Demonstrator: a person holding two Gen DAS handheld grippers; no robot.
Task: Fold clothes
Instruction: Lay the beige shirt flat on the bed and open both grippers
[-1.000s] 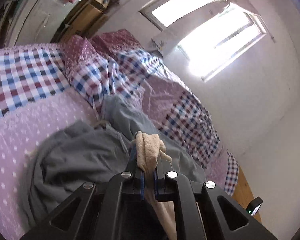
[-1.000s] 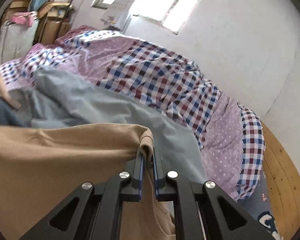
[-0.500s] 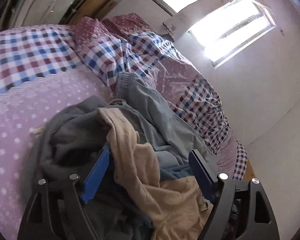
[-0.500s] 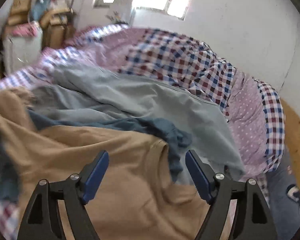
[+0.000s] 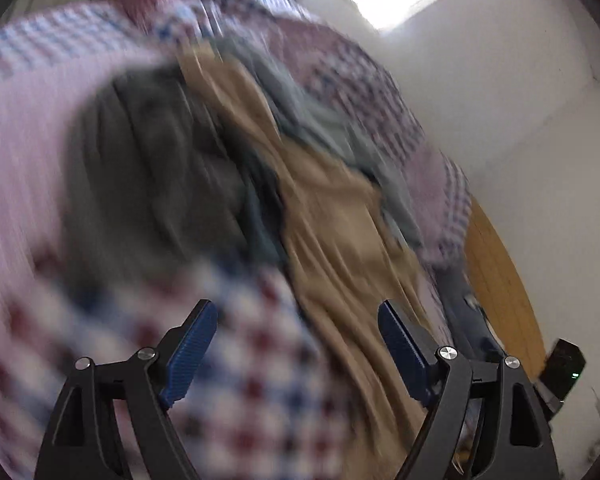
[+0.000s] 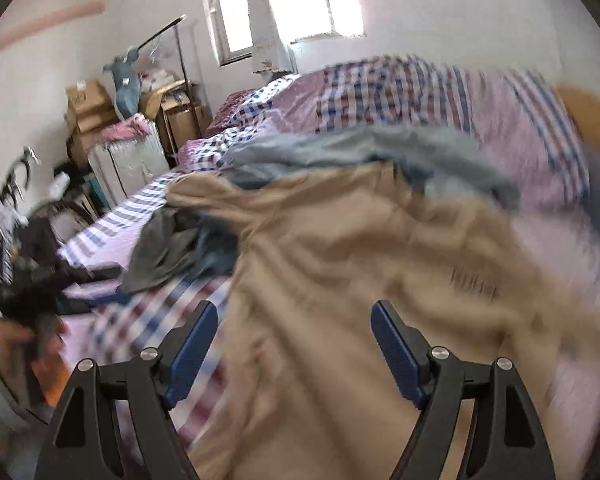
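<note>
While both pictures are blurry, we can see that our left gripper (image 5: pixel 296 344) has its two blue fingers (image 5: pixel 190 354) spread wide apart, with nothing between them. Our right gripper (image 6: pixel 294 346) is the same, its blue fingers (image 6: pixel 190 354) wide apart and holding nothing. We see a tan shirt (image 6: pixel 352 280) lying crumpled on the bed (image 6: pixel 512 120), right in front of our right gripper. From our left side, the tan shirt (image 5: pixel 332 216) runs like a long strip from the far end of the pile down past our right finger. A dark gray piece of clothing (image 5: pixel 152 176) lies bunched up on the left of it, touching it. A light blue-gray piece of clothing (image 5: pixel 332 128) lies on the other side of the tan shirt, also touching it. From our right side, the dark gray one (image 6: pixel 160 248) sits to the left of the tan shirt, and the blue-gray one (image 6: pixel 380 148) lies behind it. The bed has a cover with pink spots and red and blue checks. A bright window (image 6: pixel 292 0) is on the far wall. Boxes (image 6: pixel 88 108) and a white case (image 6: pixel 132 160) stand in the corner by the bed.
</note>
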